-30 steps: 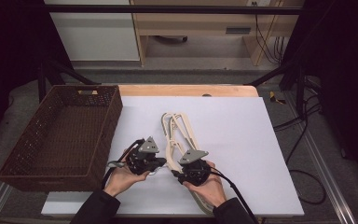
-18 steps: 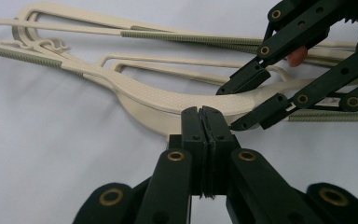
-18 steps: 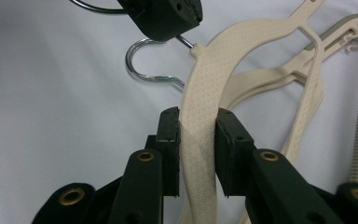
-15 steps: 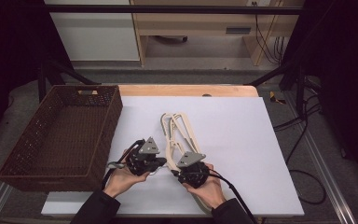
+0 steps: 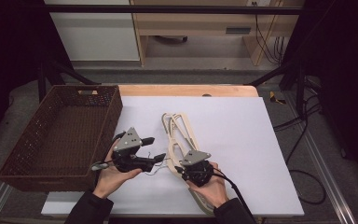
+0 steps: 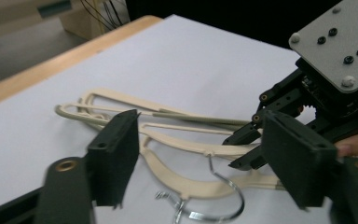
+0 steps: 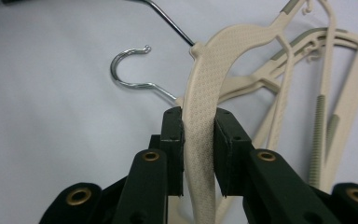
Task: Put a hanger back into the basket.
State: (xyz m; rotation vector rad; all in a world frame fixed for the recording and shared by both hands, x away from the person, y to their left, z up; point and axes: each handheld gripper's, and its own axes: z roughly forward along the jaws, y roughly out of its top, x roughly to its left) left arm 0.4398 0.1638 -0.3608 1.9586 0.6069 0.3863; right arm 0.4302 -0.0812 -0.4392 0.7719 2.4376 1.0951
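**Left gripper lets go and lifts away from the hangers**

Since a moment ago, the left gripper (image 5: pixel 154 148) has come up off the table and its jaws have just been opening. They stand wide apart now, with nothing between them. In the left gripper view the hangers lie on the white sheet below and beyond the two black jaws, and nothing touches the pads.

Two cream plastic hangers (image 5: pixel 179 133) lie stacked on the white table top (image 5: pixel 242 140), near the middle, with their long ends pointing away from the person. Their silver metal hooks (image 7: pixel 133 70) stick out toward the left gripper. One hook curls round on the sheet, and the other runs off the top of the right gripper view.

The right gripper (image 5: pixel 186 171) has been closing a bit more, and its pads are now pressed on the bumpy cream arm of the top hanger, one pad on each side. The person's right hand (image 5: pixel 209 186) holds it low over the near edge of the table.

A brown woven basket (image 5: pixel 37 140) sits on the left side of the table, well apart from the hangers. Nothing can be seen inside it.
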